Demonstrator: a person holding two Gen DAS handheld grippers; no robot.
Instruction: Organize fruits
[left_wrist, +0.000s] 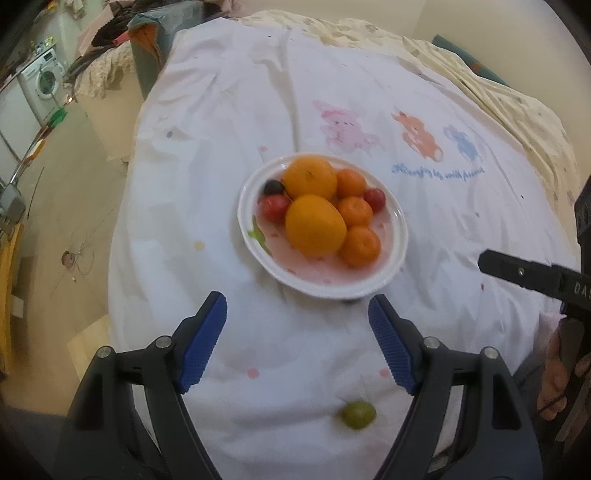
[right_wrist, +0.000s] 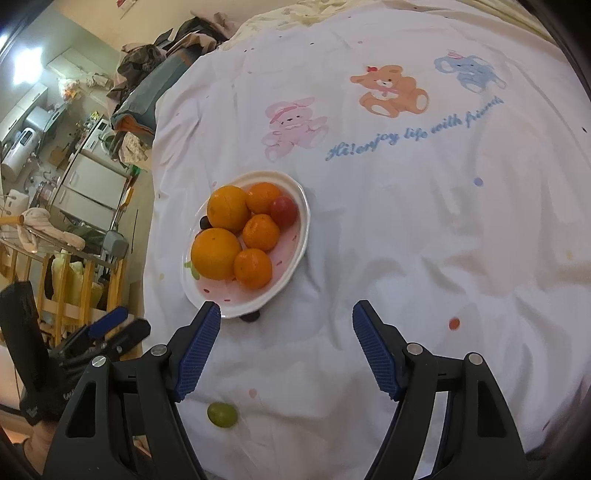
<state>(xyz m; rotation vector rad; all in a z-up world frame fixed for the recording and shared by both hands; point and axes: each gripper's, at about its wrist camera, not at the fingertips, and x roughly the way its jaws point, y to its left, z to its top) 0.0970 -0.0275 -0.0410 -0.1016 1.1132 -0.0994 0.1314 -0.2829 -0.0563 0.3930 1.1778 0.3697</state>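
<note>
Left gripper agape, empty, right gripper likewise

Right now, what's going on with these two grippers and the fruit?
A person holds a gripper in each hand over a bed with a white sheet, sorting fruit. The plate already carries two large oranges, three small ones, and small red and dark fruits. The left gripper and right gripper are both open and empty, hanging short of the plate. A green grape lies loose on the sheet near them, and a small dark fruit sits against the plate's near rim.
</note>
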